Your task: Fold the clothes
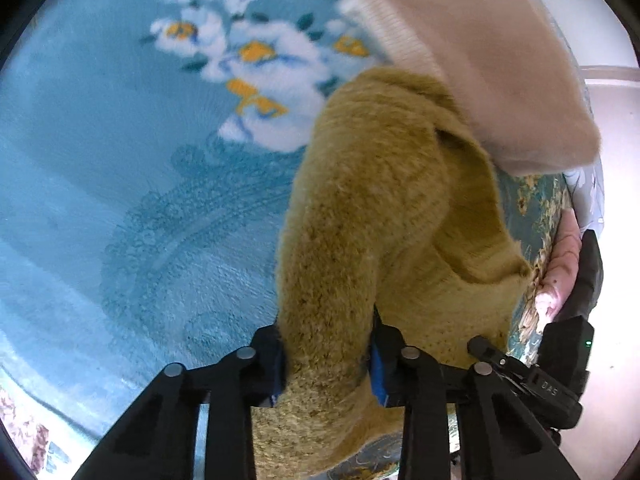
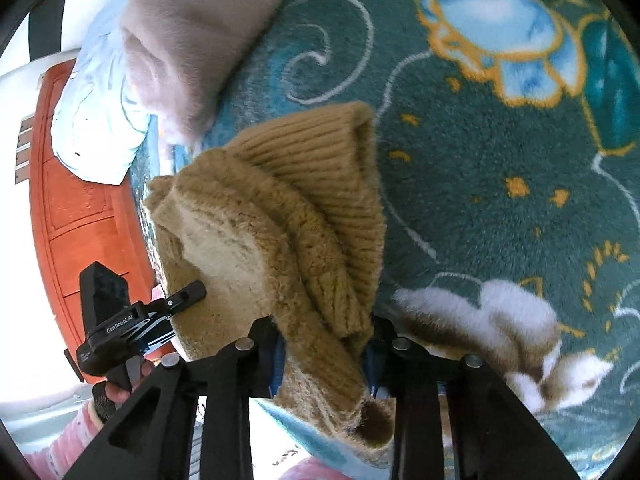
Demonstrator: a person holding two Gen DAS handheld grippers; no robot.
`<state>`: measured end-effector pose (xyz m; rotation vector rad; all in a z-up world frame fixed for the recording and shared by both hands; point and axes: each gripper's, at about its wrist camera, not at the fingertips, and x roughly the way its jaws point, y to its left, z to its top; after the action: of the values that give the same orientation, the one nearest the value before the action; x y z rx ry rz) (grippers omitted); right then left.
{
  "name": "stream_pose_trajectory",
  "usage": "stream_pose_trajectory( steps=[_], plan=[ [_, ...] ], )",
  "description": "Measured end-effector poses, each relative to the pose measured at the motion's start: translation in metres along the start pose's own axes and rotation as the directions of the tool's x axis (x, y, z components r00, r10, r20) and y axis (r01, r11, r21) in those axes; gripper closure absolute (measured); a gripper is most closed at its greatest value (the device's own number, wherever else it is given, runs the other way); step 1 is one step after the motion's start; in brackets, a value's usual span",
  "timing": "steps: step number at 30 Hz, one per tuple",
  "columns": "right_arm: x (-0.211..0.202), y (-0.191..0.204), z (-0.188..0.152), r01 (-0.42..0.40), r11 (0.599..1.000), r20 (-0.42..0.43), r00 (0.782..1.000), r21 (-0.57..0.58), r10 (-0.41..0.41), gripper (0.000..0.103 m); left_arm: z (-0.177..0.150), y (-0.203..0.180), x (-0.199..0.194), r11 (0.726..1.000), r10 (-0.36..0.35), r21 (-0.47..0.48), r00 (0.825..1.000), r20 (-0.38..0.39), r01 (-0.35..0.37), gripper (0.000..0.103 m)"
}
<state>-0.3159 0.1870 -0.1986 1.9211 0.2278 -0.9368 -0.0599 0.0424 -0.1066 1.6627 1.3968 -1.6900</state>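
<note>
A fuzzy mustard-yellow knit sweater (image 1: pixel 380 216) hangs over a teal floral blanket (image 1: pixel 120 160). My left gripper (image 1: pixel 326 360) is shut on a bunched part of it. In the right wrist view the same sweater (image 2: pixel 288 220) shows its ribbed cuff (image 2: pixel 320 152) at the top, and my right gripper (image 2: pixel 324 356) is shut on another bunched part. The left gripper (image 2: pixel 120 328) also shows in the right wrist view, at the sweater's left edge. The right gripper (image 1: pixel 540 368) shows at the right in the left wrist view.
A pale pink fuzzy garment (image 1: pixel 480 40) lies beyond the sweater, also in the right wrist view (image 2: pixel 192 32). A light blue garment (image 2: pixel 96 120) lies beside it. An orange wooden door (image 2: pixel 76 208) stands at the left. White fluffy fabric (image 2: pixel 500 328) lies at the right.
</note>
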Motion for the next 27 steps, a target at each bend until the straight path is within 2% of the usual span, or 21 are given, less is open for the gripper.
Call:
stream_pose_trajectory(
  steps=[5, 9, 14, 16, 21, 27],
  plan=[
    [-0.024, 0.032, -0.013, -0.006, 0.998, 0.047, 0.999, -0.066, 0.009, 0.073, -0.019, -0.018, -0.039, 0.999, -0.012, 0.045, 0.998, 0.054, 0.01, 0.072],
    [-0.048, 0.058, -0.031, -0.016, 0.991, 0.082, 0.996, -0.13, 0.027, 0.073, -0.033, -0.02, -0.088, 0.997, -0.043, 0.073, 0.992, 0.114, 0.035, 0.072],
    [-0.082, 0.098, -0.055, -0.023, 0.979, 0.154, 0.986, -0.205, 0.056, 0.073, -0.057, -0.037, -0.147, 0.988, -0.101, 0.136, 0.976, 0.195, 0.075, 0.072],
    [-0.116, 0.096, -0.061, -0.017, 0.973, 0.187, 0.98, -0.232, 0.062, 0.073, -0.067, -0.044, -0.168, 0.98, -0.13, 0.175, 0.966, 0.222, 0.092, 0.072],
    [-0.163, 0.129, -0.105, 0.019, 0.959, 0.306, 0.949, -0.282, 0.072, 0.073, -0.093, -0.066, -0.216, 0.949, -0.212, 0.288, 0.939, 0.27, 0.131, 0.072],
    [-0.235, 0.145, -0.152, 0.059, 0.953, 0.437, 0.896, -0.298, 0.081, 0.073, -0.124, -0.102, -0.257, 0.897, -0.297, 0.408, 0.913, 0.28, 0.167, 0.072]
  ],
)
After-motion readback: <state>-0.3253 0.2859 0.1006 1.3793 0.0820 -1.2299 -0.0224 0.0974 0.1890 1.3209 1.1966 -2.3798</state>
